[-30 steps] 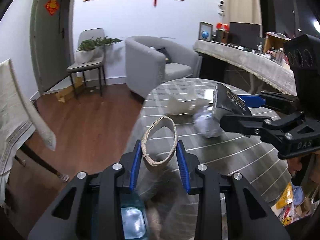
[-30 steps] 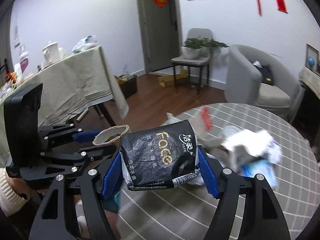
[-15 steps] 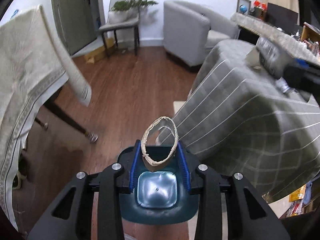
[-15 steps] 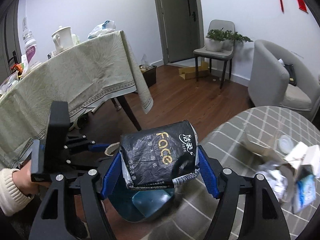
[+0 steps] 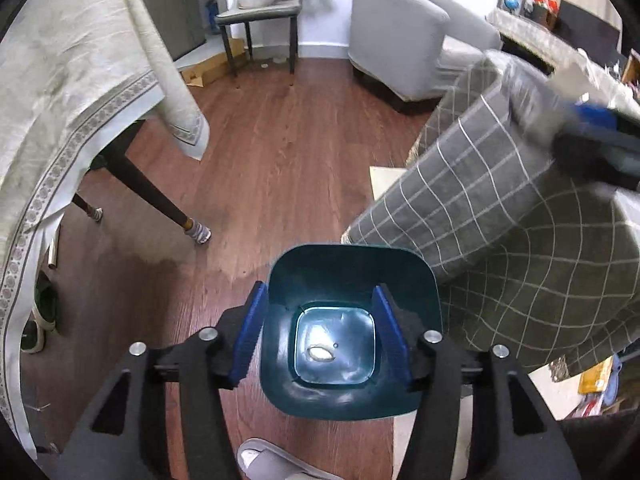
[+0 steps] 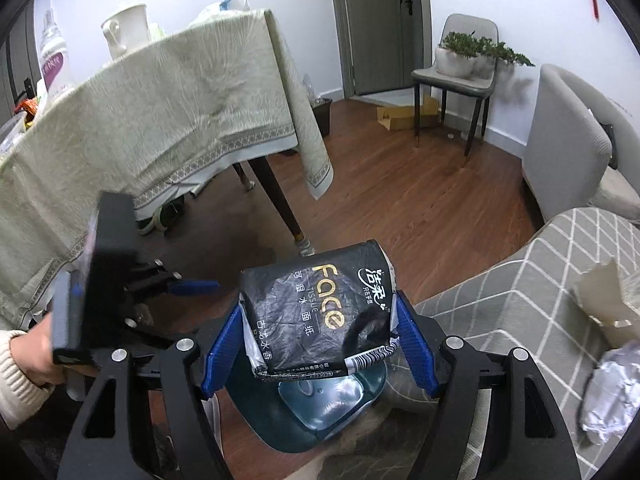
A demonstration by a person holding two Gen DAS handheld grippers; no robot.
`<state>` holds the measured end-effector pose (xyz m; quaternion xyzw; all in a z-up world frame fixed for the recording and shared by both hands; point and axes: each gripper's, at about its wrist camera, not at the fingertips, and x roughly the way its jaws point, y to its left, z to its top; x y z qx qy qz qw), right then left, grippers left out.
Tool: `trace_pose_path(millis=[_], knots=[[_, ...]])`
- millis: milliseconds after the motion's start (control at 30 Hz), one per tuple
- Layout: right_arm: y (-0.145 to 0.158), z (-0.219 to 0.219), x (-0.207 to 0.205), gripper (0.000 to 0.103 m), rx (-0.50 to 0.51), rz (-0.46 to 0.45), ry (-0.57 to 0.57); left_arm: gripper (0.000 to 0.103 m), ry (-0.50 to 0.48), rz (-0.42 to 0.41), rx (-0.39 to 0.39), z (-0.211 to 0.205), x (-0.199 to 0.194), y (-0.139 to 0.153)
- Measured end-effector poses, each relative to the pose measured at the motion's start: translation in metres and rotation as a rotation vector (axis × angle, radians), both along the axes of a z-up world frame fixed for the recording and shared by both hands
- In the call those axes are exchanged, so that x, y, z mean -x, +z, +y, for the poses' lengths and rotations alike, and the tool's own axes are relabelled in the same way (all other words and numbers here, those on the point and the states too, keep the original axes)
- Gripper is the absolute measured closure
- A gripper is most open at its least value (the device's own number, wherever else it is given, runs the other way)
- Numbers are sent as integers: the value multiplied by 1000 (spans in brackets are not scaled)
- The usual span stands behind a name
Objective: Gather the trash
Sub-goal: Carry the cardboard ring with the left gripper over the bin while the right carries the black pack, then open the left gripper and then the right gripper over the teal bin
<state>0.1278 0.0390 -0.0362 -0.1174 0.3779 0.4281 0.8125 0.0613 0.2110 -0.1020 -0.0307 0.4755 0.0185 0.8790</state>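
A dark teal trash bin [image 5: 352, 276] stands on the wood floor beside the grey checked table. My left gripper [image 5: 322, 328] hangs open and empty straight above the bin's mouth. A small pale cardboard ring [image 5: 320, 353] lies on the bin's bottom. My right gripper [image 6: 320, 332] is shut on a black tissue pack [image 6: 316, 308] marked "Face" and holds it just above the bin [image 6: 320, 412]. The left gripper [image 6: 192, 287] shows at the left of the right wrist view. The right gripper appears blurred at the upper right of the left wrist view [image 5: 592, 120].
The grey checked tablecloth [image 5: 500, 216] hangs right of the bin, with crumpled foil [image 6: 612, 396] and torn paper [image 6: 604, 300] on the table. A cream-clothed table [image 6: 160, 120] with dark legs stands left. A slipper [image 5: 260, 460] lies near the bin. An armchair [image 5: 400, 32] stands behind.
My left gripper opened over the bin and the cardboard ring dropped to its bottom. My right gripper carried the tissue pack from over the table to above the bin.
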Motion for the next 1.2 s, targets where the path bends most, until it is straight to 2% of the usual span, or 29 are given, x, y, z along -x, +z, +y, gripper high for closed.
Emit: trace_pose_path(millis=[200,267,467,733,933,1067,1200], knots=[[-21,19,-3,31,54,31,3,36,31,-93,27,20,12,19],[-29,27,-3,31,75,41,5,29,48,-124,22,24,15,26],[-53,46,-4,30,128,69,5,27,58,-199,33,35,24,45],[-95,71,-2,30,219,115,16,26,53,-233,57,39,31,55],[-134,87,7,30,312,144,40,32,51,-274,71,44,38,68],[-165,95,10,29,367,178,49,44,57,-304,80,48,42,77],[-189,96,13,28,415,204,46,49,51,-337,91,46,45,89]])
